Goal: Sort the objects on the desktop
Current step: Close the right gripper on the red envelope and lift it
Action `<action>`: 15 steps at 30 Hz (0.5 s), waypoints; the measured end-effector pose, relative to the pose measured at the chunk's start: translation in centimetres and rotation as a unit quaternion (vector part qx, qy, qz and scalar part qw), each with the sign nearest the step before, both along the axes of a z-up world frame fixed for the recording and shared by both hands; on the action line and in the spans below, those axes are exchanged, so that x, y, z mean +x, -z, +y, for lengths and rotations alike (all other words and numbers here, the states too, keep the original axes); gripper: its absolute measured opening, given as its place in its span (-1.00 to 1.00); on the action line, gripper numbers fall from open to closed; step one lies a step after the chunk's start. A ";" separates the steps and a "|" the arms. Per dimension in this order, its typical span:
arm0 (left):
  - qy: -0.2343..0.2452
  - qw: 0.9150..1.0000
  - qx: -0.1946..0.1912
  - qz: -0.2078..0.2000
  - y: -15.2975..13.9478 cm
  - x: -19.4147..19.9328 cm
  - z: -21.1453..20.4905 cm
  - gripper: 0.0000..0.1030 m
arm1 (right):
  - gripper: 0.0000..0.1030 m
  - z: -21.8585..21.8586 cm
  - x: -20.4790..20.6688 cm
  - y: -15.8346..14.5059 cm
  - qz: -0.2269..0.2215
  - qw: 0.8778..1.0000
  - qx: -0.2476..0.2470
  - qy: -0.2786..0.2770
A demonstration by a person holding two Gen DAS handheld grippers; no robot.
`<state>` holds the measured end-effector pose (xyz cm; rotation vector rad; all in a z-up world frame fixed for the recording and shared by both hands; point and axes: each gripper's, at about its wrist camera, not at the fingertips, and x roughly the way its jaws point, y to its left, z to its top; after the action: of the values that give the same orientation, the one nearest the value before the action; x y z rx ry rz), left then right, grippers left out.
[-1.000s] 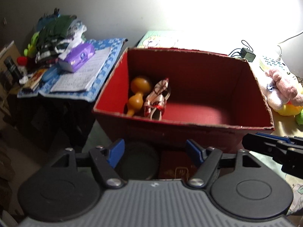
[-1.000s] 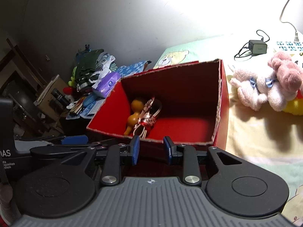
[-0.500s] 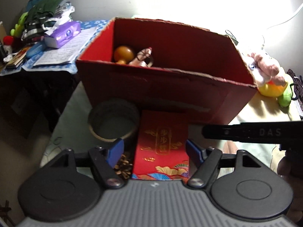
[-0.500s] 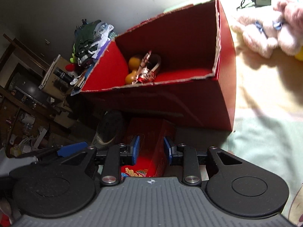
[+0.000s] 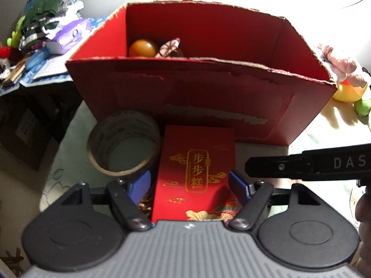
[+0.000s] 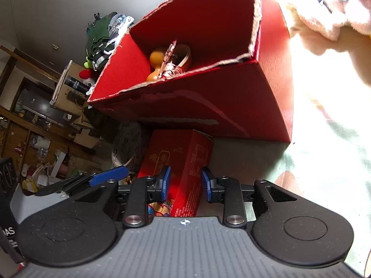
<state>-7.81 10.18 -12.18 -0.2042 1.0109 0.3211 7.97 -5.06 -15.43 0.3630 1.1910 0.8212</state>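
In the left wrist view the red gift box [image 5: 196,173] with gold characters lies flat in the lower middle of the frame, between the blue fingers [image 5: 140,186] of the left gripper [image 5: 190,185], which stand spread wide on either side of it with a sliver of gap at each pad. The right gripper [image 6: 186,181] holds its fingers [image 6: 165,180] narrowly parted; they straddle the near right corner of the same box, and I cannot tell whether the pads touch it. A roll of tape [image 5: 124,143] sits just beside the box at centre left, touching or nearly touching its long edge. The far end of the gift box lies close against the front wall of the big open red carton [image 5: 204,92], which fills the upper middle. Inside the carton, at its far left corner, rest an orange gourd [image 5: 142,48] and a patterned bundle [image 5: 170,47]. The counter [image 5: 324,129] to the right of the box is bare up to the plush toys [image 5: 340,69] at the right edge
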 end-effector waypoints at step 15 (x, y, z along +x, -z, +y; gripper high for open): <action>-0.016 0.998 -0.061 -0.017 1.4 0.8 1.4 0.58 | -0.38 -1.5 0.9 1.4 0.040 0.999 0.010 0.013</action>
<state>-6.98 11.59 -13.57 -0.3362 0.9949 0.2834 8.91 -6.57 -16.78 0.4307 1.2496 0.8023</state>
